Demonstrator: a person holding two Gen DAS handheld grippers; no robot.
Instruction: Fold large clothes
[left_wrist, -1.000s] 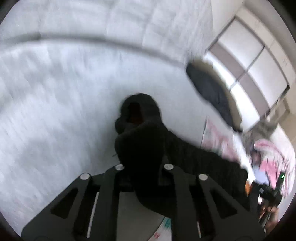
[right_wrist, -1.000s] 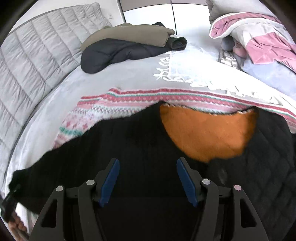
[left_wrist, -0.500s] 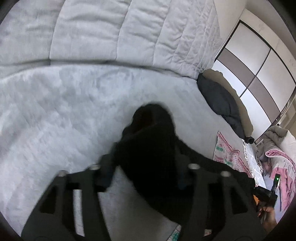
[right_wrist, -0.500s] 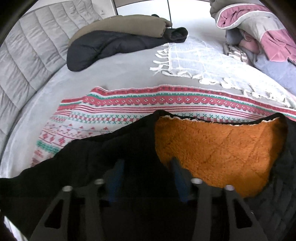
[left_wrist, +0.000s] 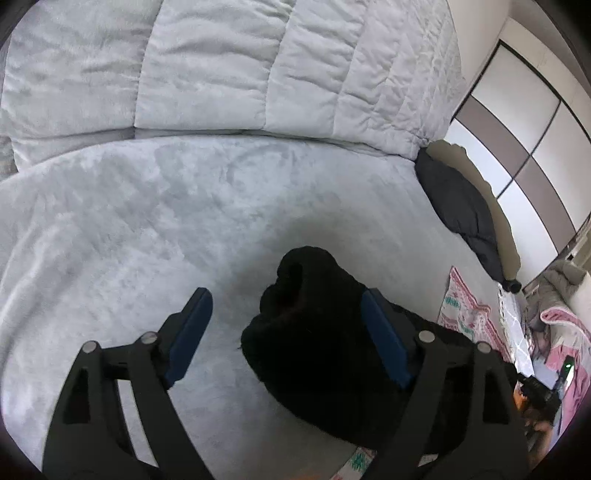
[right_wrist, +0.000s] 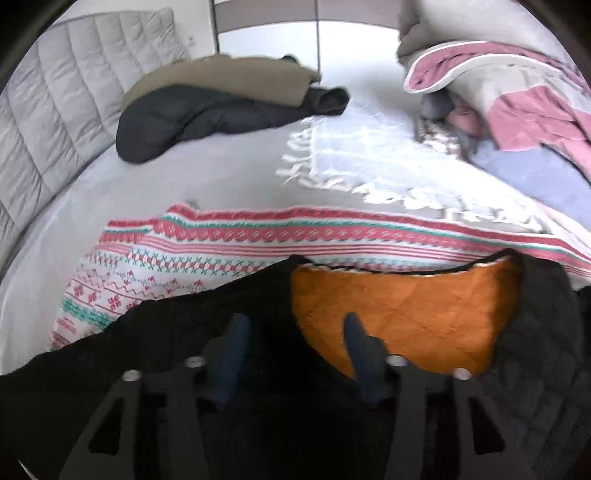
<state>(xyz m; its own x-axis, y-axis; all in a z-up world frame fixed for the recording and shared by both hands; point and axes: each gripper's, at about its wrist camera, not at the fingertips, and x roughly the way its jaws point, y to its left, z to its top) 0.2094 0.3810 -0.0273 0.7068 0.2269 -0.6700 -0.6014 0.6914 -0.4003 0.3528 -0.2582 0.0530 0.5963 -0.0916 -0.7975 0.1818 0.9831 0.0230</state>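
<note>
A large black jacket with an orange fleece lining (right_wrist: 402, 314) lies on the bed. Its black sleeve end (left_wrist: 314, 317) lies on the grey bed cover in the left wrist view. My left gripper (left_wrist: 284, 314) is open, its blue pads either side of the sleeve end, and the sleeve rests against the right pad (left_wrist: 384, 339). My right gripper (right_wrist: 295, 332) is open just above the black shoulder of the jacket (right_wrist: 207, 332), beside the orange lining. It holds nothing.
A red, green and white patterned blanket (right_wrist: 207, 243) lies under the jacket. Behind it are a white fringed throw (right_wrist: 373, 162), a dark and olive coat (right_wrist: 207, 107), and a pile of pink and grey bedding (right_wrist: 517, 96). The quilted grey headboard (left_wrist: 229, 66) stands behind the bed.
My left gripper was shut on the black sleeve and has opened, leaving the sleeve on the bed. My right gripper stayed open and shifted slightly over the jacket.
</note>
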